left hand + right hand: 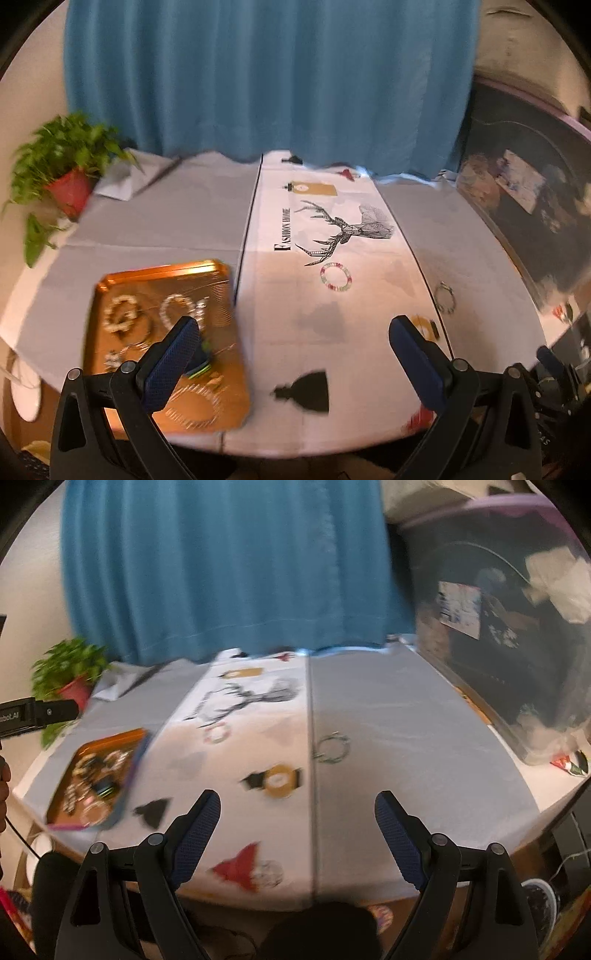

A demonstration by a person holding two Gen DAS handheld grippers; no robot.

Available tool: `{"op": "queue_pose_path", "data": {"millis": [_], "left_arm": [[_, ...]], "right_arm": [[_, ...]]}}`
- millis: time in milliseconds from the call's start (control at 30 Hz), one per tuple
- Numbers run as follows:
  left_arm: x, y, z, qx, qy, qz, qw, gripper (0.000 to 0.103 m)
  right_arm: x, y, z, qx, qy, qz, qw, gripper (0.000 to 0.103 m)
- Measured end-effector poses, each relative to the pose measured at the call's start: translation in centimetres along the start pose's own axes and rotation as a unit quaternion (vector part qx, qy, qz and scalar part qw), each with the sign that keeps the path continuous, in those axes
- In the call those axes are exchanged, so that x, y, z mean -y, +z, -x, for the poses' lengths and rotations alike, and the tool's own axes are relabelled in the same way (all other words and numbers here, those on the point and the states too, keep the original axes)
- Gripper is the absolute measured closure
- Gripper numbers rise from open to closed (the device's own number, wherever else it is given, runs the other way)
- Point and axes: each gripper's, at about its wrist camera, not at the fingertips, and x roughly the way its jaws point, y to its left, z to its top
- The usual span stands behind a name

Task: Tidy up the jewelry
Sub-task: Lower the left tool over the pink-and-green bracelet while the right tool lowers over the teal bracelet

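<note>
Your left gripper (295, 332) and right gripper (297, 812) both gape wide, holding nothing. A multicoloured beaded bracelet ring (335, 277) lies mid-table; a dark, blurred, possibly metal bracelet (333, 748) lies toward the table's right edge. Both look light and floppy: pinch one across its bead strand. The orange metal tray (110, 284) sits near the left front corner.

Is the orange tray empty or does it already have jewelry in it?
Not empty. The orange tray holds several bracelets, while two more bracelets lie out on the tablecloth.

Wide-open left gripper (295, 332) above orange tray (110, 284) of jewelry, beaded bracelet (335, 277) beyond.
</note>
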Motion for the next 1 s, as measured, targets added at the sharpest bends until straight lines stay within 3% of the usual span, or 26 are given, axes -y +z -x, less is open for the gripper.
{"op": "queue_pose_path", "data": {"millis": [167,333,567,667,733,800,1000], "left_arm": [[1.3,2.3,-7.6,-0.035,0.009,-0.006,0.9993,0.001],[2.9,3.3,-14.9,-0.098,0.008,-0.022,0.9949,0.001],[3.2,3.8,-21.7,-0.151,0.015,-0.017,0.9883,0.001],[3.3,3.4,-24.0,-0.188,-0.002,-0.022,0.982,0.0],[3.9,2.6,-24.5,-0.152,0.008,-0.058,0.9867,0.0],[3.7,2.2,-24.9,-0.14,0.003,-0.056,0.9886,0.0],[3.2,2.7,-25.7,-0.166,-0.004,-0.06,0.9844,0.0]], "right_arm": [[2.9,1.9,-5.6,-0.016,-0.027,-0.005,1.0,0.017],[5.6,3.7,-13.0,-0.062,-0.045,-0.008,0.997,0.017],[6.7,5.5,-21.2,-0.109,-0.06,0.029,0.992,0.017],[6.3,5.6,-23.5,-0.127,-0.064,0.054,0.988,0.017],[6.4,5.6,-24.2,-0.123,-0.058,0.06,0.989,0.014],[6.7,5.8,-24.3,-0.125,-0.049,0.049,0.99,0.013],[7.0,5.7,-24.3,-0.129,-0.039,0.037,0.99,0.01]]}}
